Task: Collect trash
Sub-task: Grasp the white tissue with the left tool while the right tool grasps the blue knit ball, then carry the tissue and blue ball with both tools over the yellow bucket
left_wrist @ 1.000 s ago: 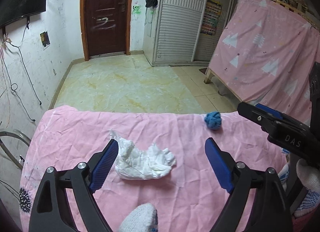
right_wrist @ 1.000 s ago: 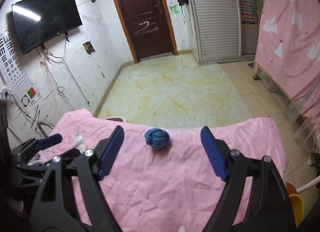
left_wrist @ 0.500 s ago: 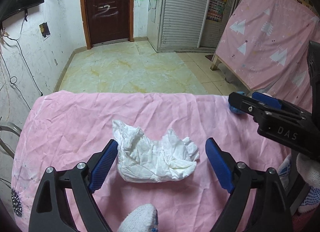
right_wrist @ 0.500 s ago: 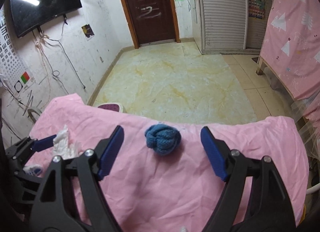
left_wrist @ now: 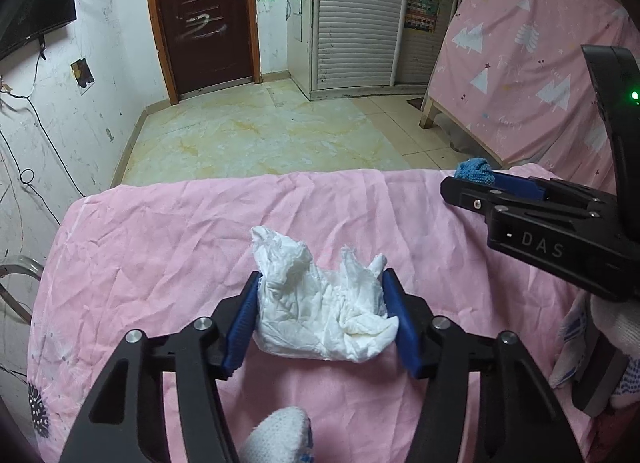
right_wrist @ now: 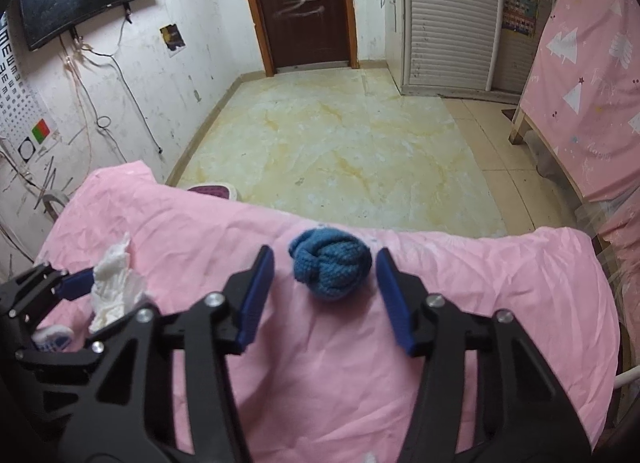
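A crumpled white tissue (left_wrist: 320,315) lies on the pink sheet (left_wrist: 160,243). My left gripper (left_wrist: 322,279) is closing, and both blue pads press the tissue's sides, bunching it. A blue knitted ball (right_wrist: 330,269) sits near the sheet's far edge, between the pads of my right gripper (right_wrist: 324,255). Those jaws are closing too, with a small gap left on each side of the ball. The left wrist view shows the right gripper (left_wrist: 500,187) side-on at the ball (left_wrist: 474,171). In the right wrist view, the left gripper (right_wrist: 72,287) holds the tissue (right_wrist: 114,287).
The sheet (right_wrist: 320,363) ends just past the ball, with tiled floor (right_wrist: 340,143) beyond. A purple object (right_wrist: 214,191) lies on the floor by that edge. A pink-draped frame (left_wrist: 540,63) stands at right. A white-gloved hand (left_wrist: 616,323) holds the right gripper.
Both grippers dropped closer to the sheet and their jaws narrowed. The left pads came onto the tissue and squeezed it. The right pads drew in around the blue ball.
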### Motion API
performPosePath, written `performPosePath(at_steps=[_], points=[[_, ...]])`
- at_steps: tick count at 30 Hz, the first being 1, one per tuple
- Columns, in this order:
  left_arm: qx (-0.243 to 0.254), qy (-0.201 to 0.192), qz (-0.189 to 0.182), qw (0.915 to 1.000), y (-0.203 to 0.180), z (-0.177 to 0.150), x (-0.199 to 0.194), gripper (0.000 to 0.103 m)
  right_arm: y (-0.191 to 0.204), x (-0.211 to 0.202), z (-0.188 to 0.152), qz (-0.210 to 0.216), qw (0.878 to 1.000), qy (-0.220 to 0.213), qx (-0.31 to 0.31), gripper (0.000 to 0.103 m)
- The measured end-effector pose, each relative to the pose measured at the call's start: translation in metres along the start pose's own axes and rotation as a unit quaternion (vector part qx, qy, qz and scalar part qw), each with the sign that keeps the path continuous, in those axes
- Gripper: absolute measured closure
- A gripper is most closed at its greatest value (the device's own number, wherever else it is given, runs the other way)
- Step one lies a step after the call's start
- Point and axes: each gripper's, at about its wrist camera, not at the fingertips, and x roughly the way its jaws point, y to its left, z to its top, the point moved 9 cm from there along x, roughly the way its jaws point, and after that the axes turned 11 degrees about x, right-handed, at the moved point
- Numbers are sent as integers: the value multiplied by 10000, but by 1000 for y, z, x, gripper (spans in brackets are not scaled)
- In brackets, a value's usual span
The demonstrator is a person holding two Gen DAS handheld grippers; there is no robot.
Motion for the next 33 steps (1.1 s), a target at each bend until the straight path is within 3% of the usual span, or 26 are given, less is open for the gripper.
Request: performPosePath(at_steps=[3,11,22,33], points=[[16,-23,49,10000,0,0,-1,62,2,0,-1,2,10000,7,-39,75],[-208,-176,-70,9996,7,1,-16,80,3,-11,-2,126,9997,-202,-66,77],[-159,-626,-164,9978,-11,-1,-71,81,4,-62,-3,315,9977,-594,21,77],[208,-1009,-161,9945,-59,5,-119,81,-14,-125,-11,424,9932,-1071,188,77]])
